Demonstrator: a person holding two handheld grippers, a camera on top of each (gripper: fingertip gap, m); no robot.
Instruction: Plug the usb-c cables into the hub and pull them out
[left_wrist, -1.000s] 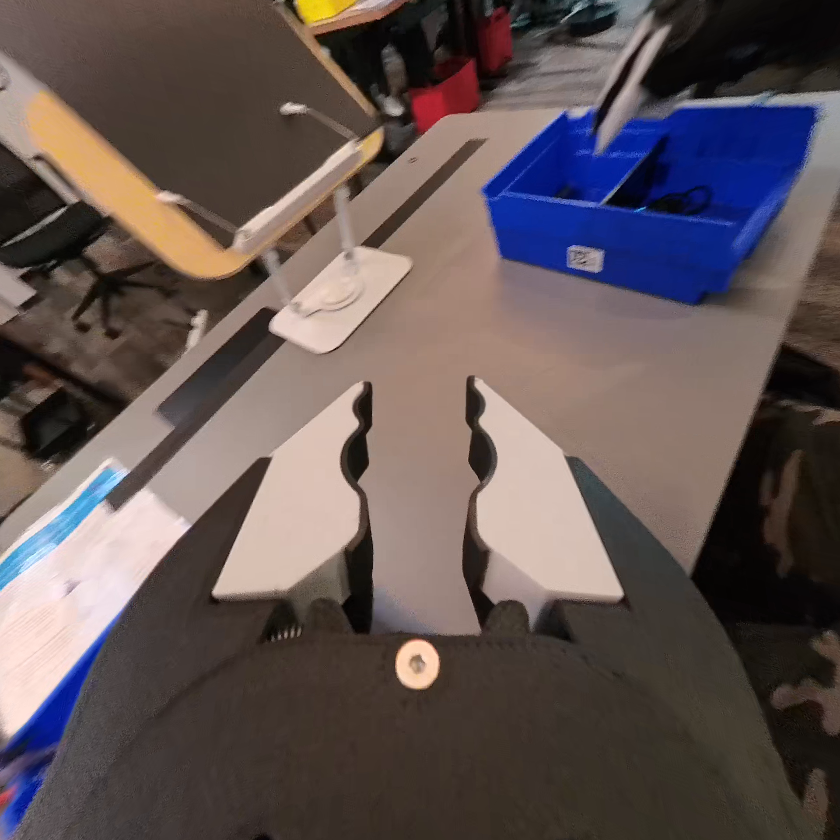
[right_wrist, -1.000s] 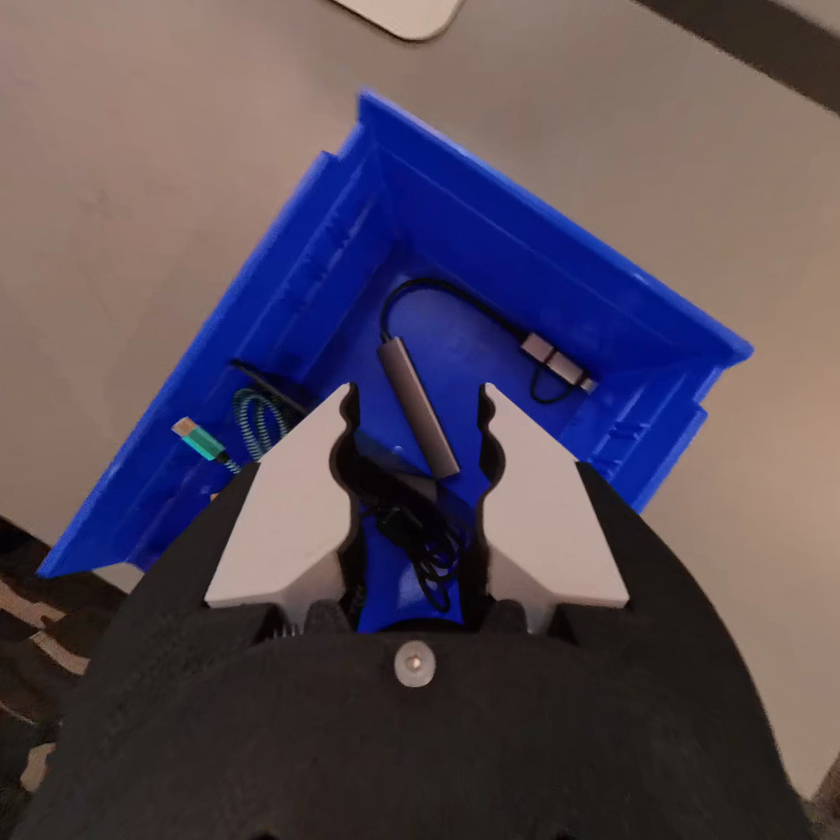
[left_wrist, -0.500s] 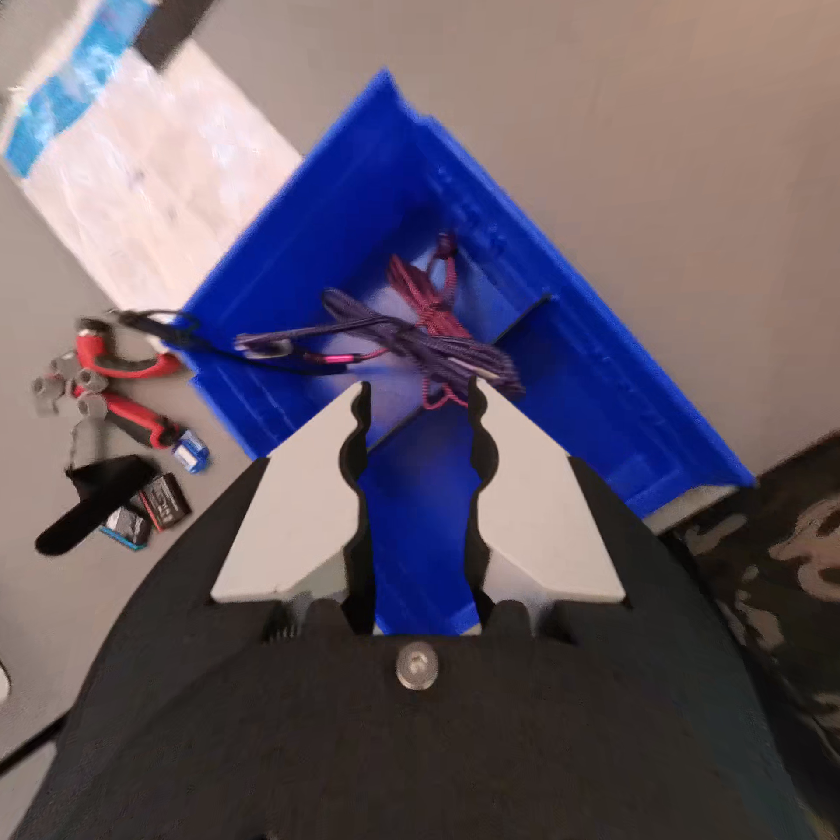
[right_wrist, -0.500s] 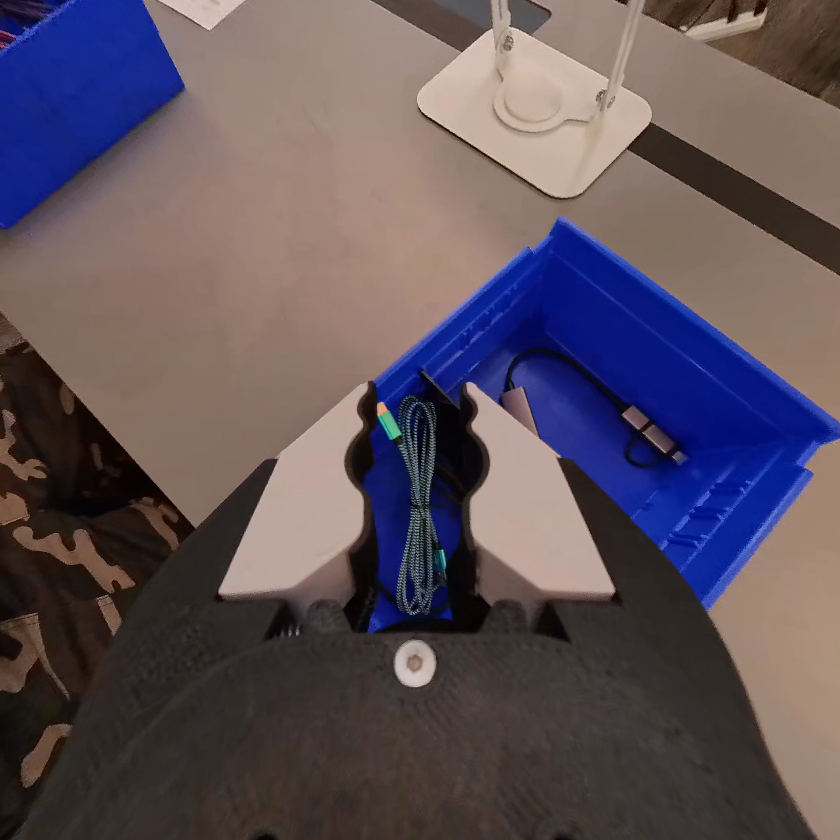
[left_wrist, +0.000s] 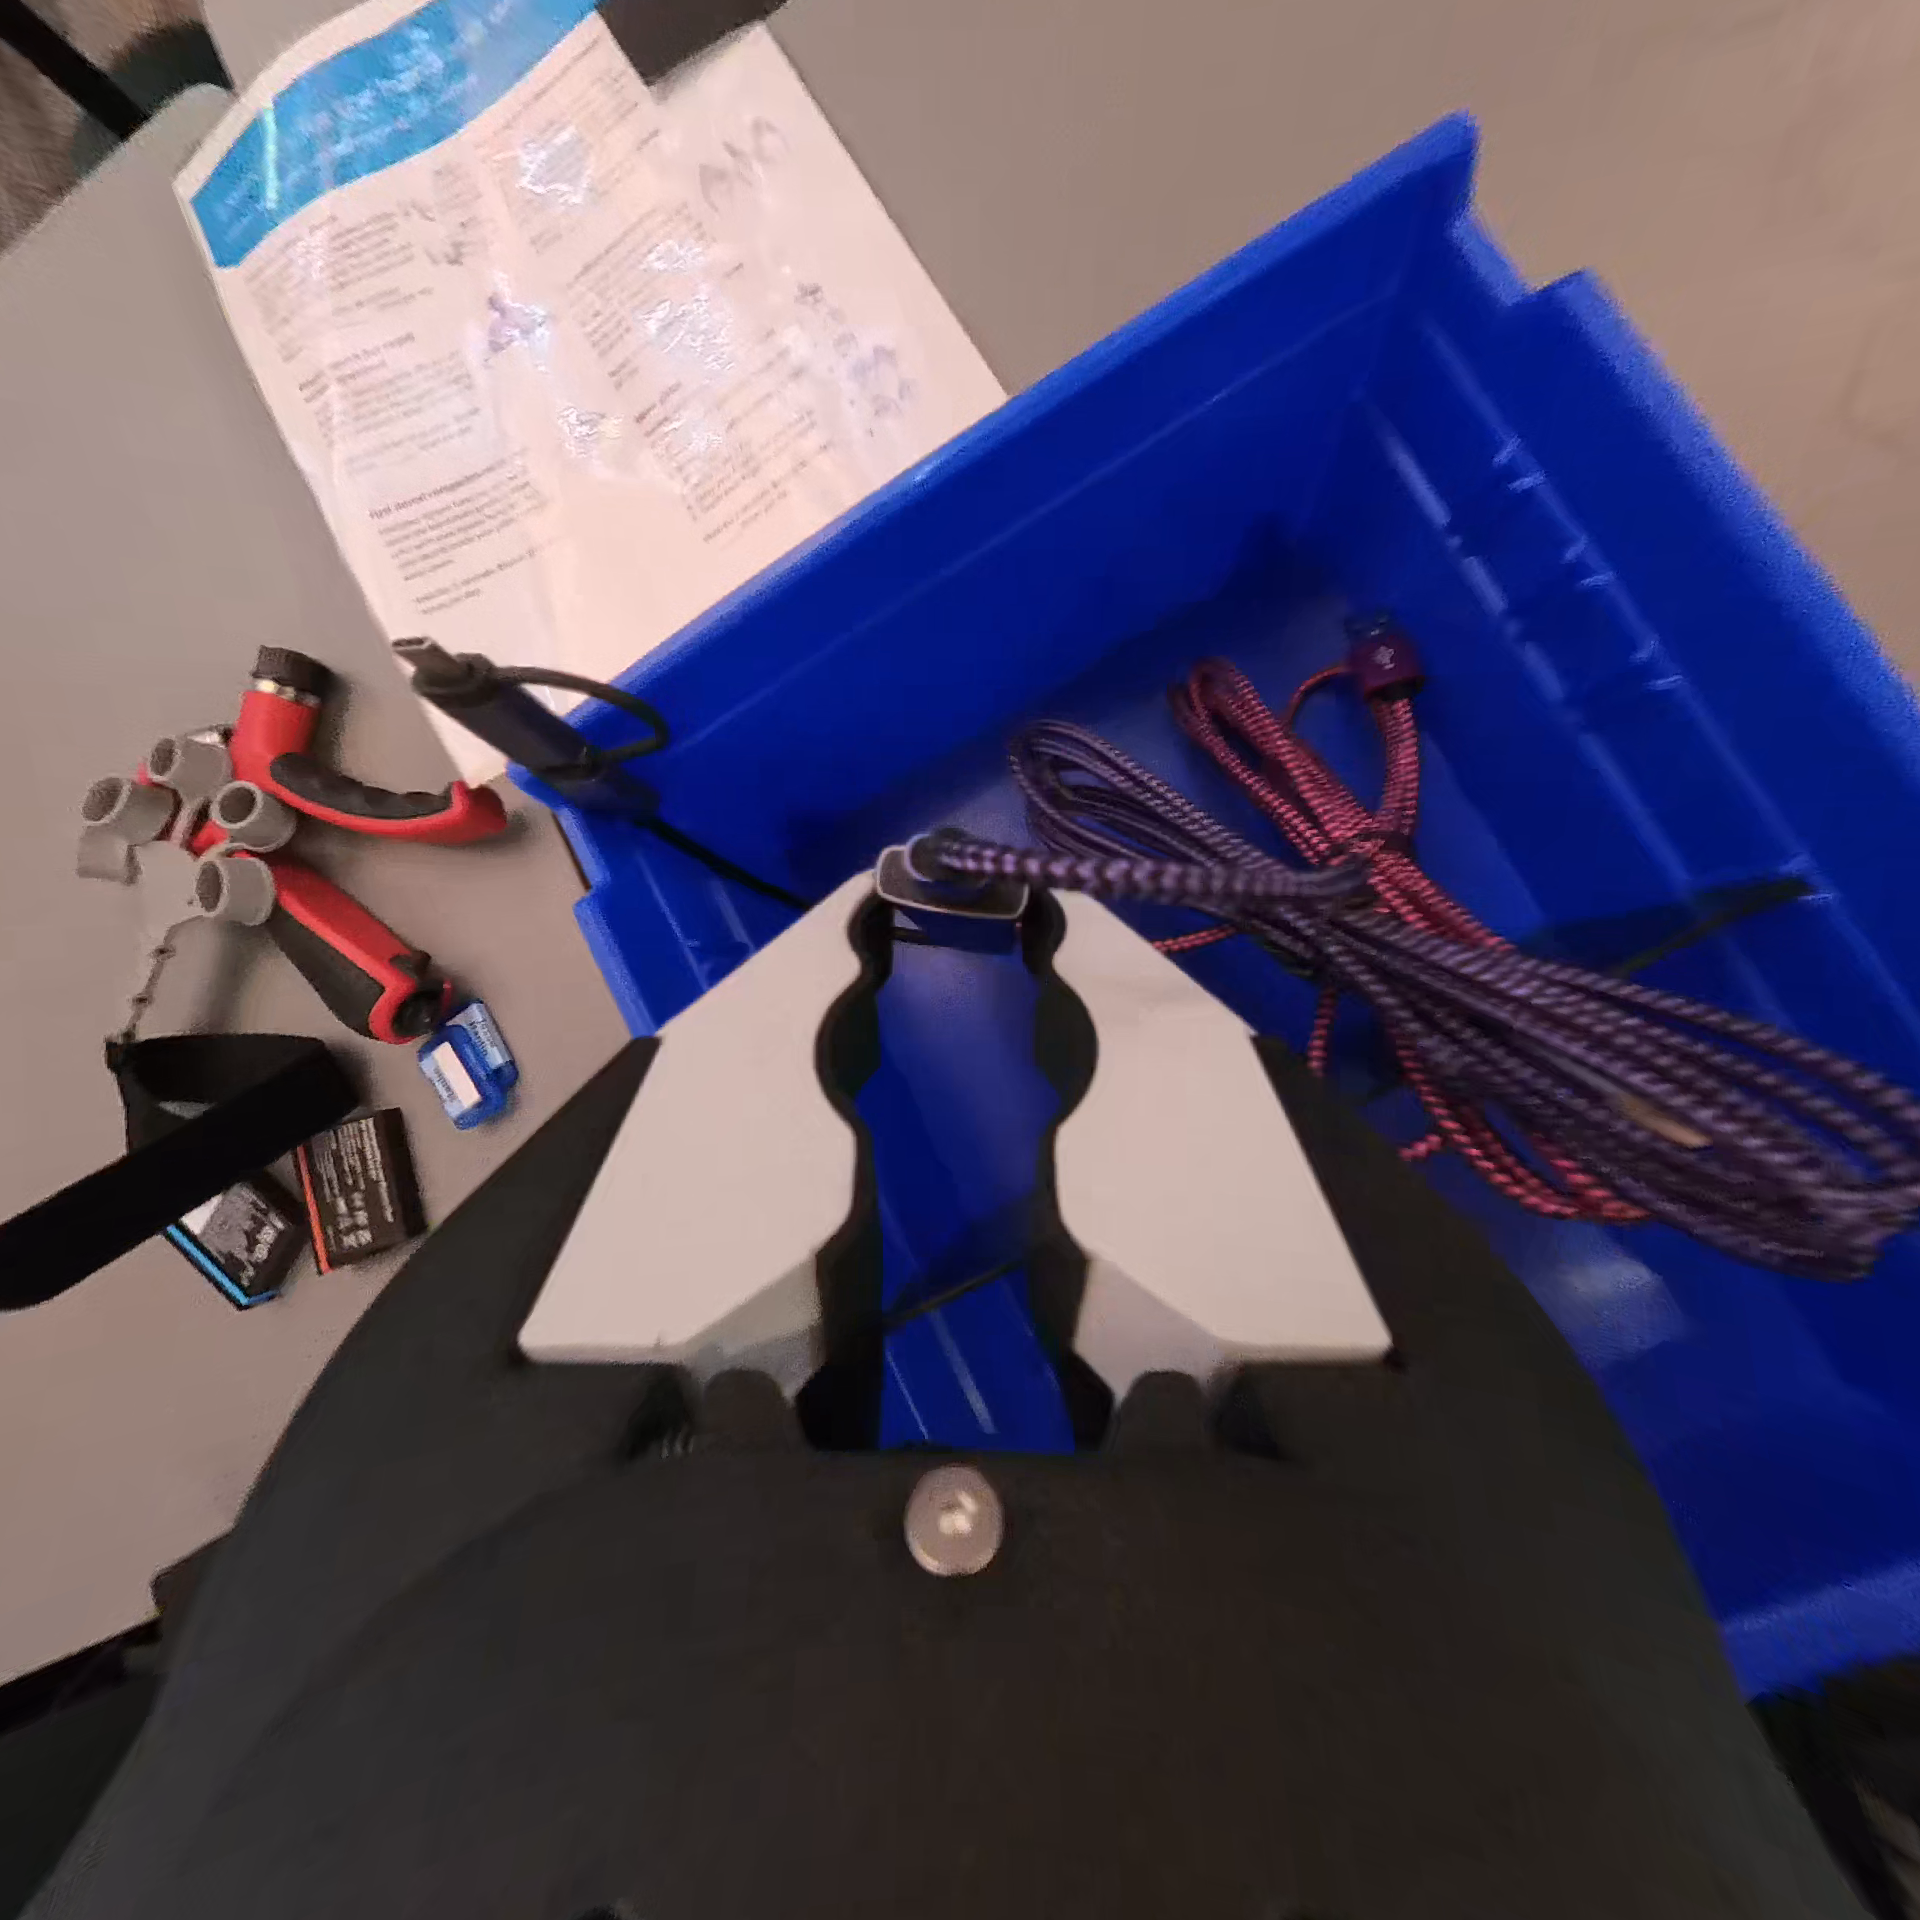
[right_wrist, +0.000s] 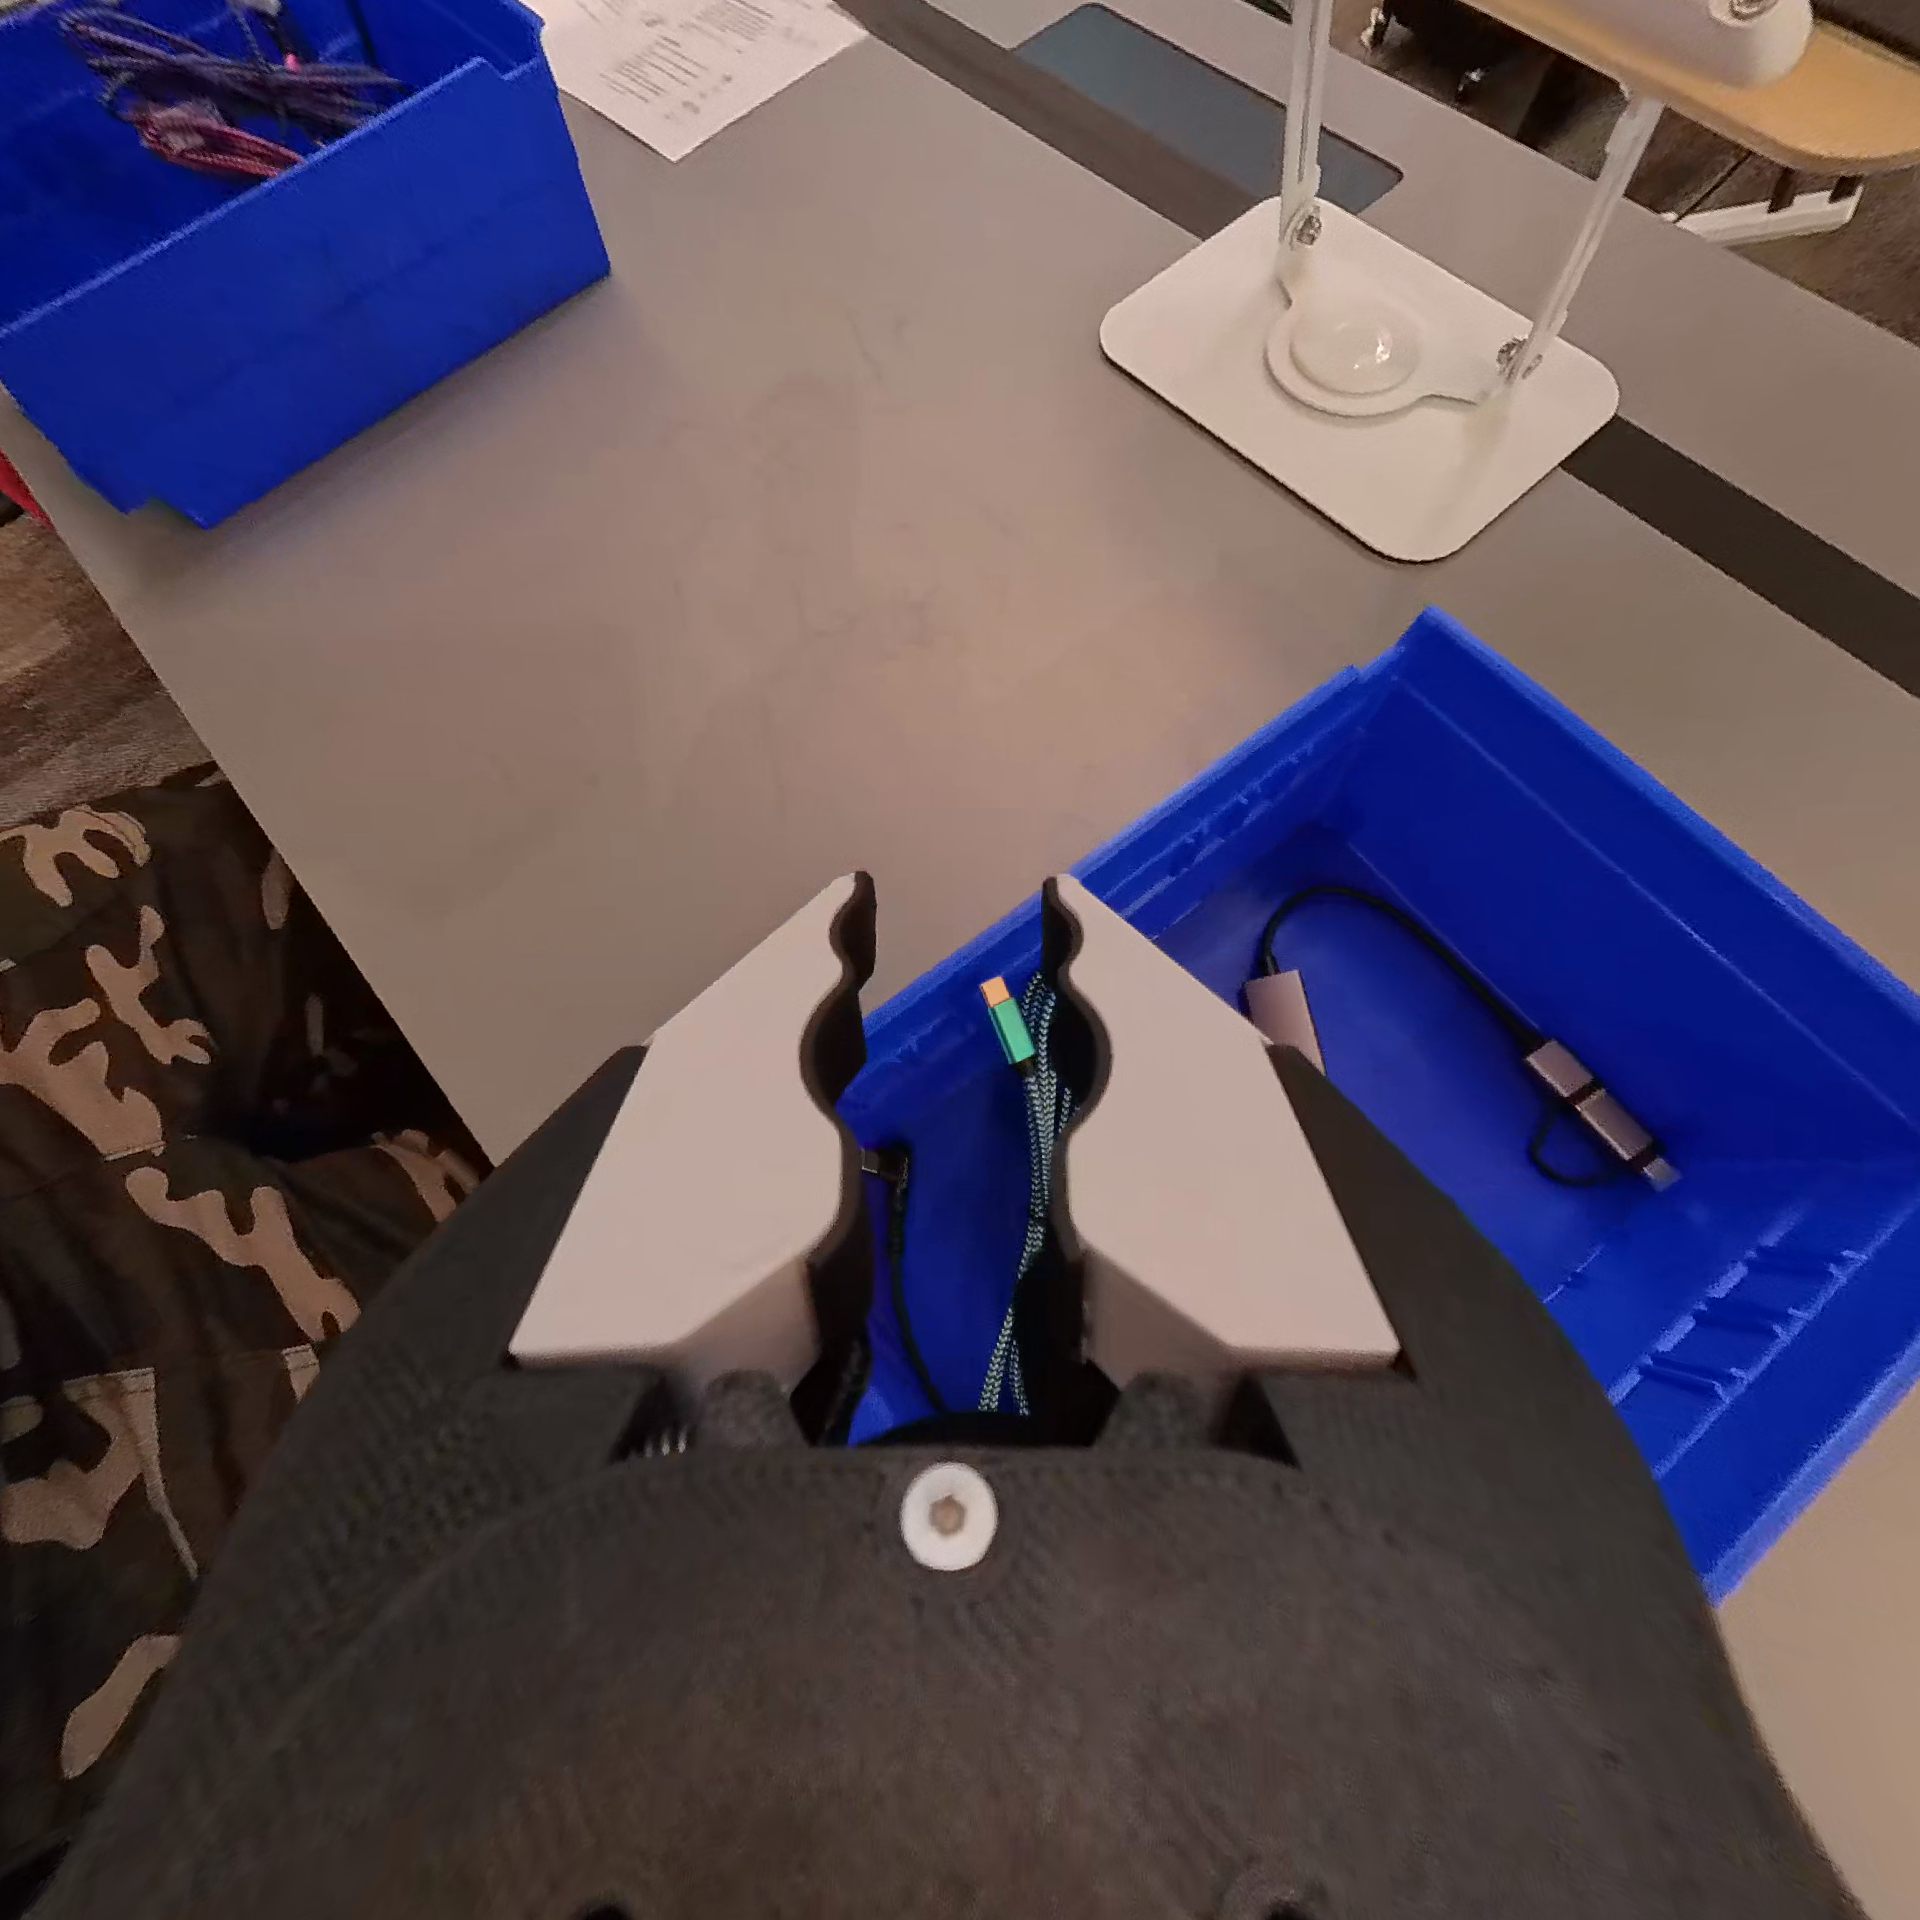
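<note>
In the left wrist view, my left gripper (left_wrist: 951, 904) is down in a blue bin (left_wrist: 1039, 582), shut on the grey plug of a purple braided cable (left_wrist: 1507, 997). A red-and-purple braided cable (left_wrist: 1371, 748) lies coiled under it. A dark adapter with a black lead (left_wrist: 530, 727) hangs over the bin's left rim. In the right wrist view, my right gripper (right_wrist: 956, 904) is open and empty above the near left corner of a second blue bin (right_wrist: 1558, 810). A green-plugged braided cable (right_wrist: 1013, 1029) lies below between its fingers. A grey hub (right_wrist: 1283, 1013) with a black lead and adapter (right_wrist: 1590, 1112) lies in that bin.
Left of the first bin lie a red-and-grey hand tool (left_wrist: 301, 831), small black batteries (left_wrist: 358, 1184), a black strap (left_wrist: 156, 1153) and a printed sheet (left_wrist: 582, 343). In the right wrist view, a white stand base (right_wrist: 1361, 384) stands behind the bin. A camouflage surface (right_wrist: 156, 1039) shows beyond the table's left edge. Spacing between my two grippers at the tips: around 60 cm. It is some 20 cm from my right tips to the grey hub (right_wrist: 1283, 1013).
My left gripper swung from the table down into the bin and closed on the purple cable's plug. My right gripper drew back from above the hub and its fingers narrowed a little.
</note>
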